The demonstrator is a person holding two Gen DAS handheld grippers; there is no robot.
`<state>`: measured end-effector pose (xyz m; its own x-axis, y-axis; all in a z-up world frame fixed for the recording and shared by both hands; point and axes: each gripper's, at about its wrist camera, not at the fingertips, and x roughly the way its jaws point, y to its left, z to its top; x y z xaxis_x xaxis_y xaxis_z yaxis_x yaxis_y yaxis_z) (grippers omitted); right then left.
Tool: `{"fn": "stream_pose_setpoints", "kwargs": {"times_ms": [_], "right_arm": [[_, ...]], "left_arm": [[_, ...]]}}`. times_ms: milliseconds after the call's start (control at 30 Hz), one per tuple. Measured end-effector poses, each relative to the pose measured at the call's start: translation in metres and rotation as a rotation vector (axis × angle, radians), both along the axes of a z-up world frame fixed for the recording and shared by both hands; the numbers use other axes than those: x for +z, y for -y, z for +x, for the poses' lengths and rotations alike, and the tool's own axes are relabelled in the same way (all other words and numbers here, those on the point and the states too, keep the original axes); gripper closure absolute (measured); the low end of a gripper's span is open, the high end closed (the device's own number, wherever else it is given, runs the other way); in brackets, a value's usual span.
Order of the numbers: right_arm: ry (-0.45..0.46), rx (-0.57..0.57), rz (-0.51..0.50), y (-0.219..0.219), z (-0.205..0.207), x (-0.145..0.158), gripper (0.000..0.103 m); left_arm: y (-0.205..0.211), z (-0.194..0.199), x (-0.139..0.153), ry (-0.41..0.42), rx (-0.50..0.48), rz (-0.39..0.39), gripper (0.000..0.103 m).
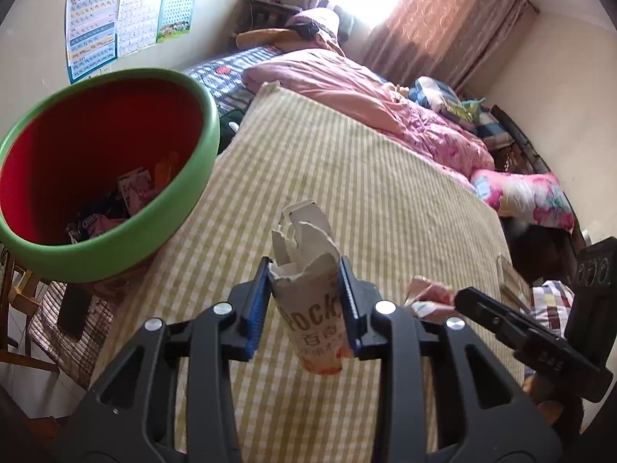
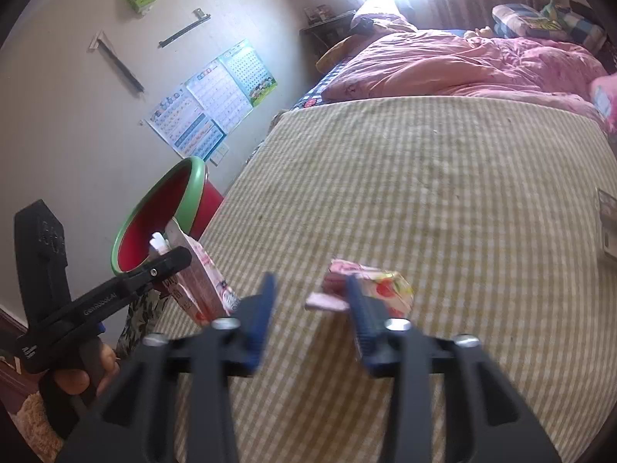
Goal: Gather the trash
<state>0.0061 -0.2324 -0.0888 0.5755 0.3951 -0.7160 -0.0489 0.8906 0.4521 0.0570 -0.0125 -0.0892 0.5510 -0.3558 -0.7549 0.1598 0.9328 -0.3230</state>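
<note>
My left gripper [image 1: 306, 301] is shut on a torn white snack box [image 1: 308, 270] and holds it above the checked bed cover; the box also shows in the right wrist view [image 2: 200, 281]. A bin with a green rim and red inside [image 1: 115, 239] stands to the left of the bed and holds several wrappers. It also shows in the right wrist view [image 2: 193, 189]. My right gripper [image 2: 310, 297] is open, with a crumpled pink carton [image 2: 385, 289] lying on the bed just beyond its right finger. The same carton shows in the left wrist view [image 1: 428, 297].
The yellow checked bed cover [image 2: 424, 193] fills the middle. A pink quilt [image 1: 366, 92] and pillows lie at the far end. A flat box [image 2: 607, 223] lies at the bed's right edge. Posters [image 1: 115, 19] hang on the wall. A wooden chair [image 1: 19, 301] stands below the bin.
</note>
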Motion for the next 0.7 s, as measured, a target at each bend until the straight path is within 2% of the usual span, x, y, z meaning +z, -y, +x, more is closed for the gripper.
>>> {"fn": "stream_pose_setpoints", "kwargs": {"times_ms": [33,100,233,300,467,533,567,700], "right_arm": [[-0.001,-0.002,-0.003,0.001,-0.001,0.0,0.058],[-0.003,-0.013,-0.029,0.006,-0.003,-0.001,0.056],[-0.005,-0.049,-0.069,0.018,-0.004,-0.003,0.051],[-0.032,-0.042,-0.074,0.019,0.0,-0.009,0.046],[-0.069,-0.003,-0.038,0.013,0.009,-0.023,0.045],[-0.082,0.011,-0.037,0.007,0.013,-0.028,0.048],[-0.082,0.016,-0.042,0.005,0.013,-0.029,0.054],[-0.071,0.024,-0.04,0.0,0.012,-0.028,0.063]], "left_arm": [[0.0,0.0,-0.003,-0.01,0.0,-0.001,0.068],[-0.003,0.0,-0.008,-0.026,0.001,-0.005,0.058],[-0.003,-0.001,-0.016,-0.046,-0.004,0.008,0.05],[-0.003,0.0,-0.019,-0.055,-0.001,0.011,0.046],[0.001,0.005,-0.024,-0.067,0.005,0.013,0.041],[0.004,0.009,-0.029,-0.085,0.003,0.031,0.041],[0.005,0.009,-0.03,-0.088,0.003,0.031,0.041],[0.005,0.007,-0.031,-0.075,0.002,0.037,0.043]]}}
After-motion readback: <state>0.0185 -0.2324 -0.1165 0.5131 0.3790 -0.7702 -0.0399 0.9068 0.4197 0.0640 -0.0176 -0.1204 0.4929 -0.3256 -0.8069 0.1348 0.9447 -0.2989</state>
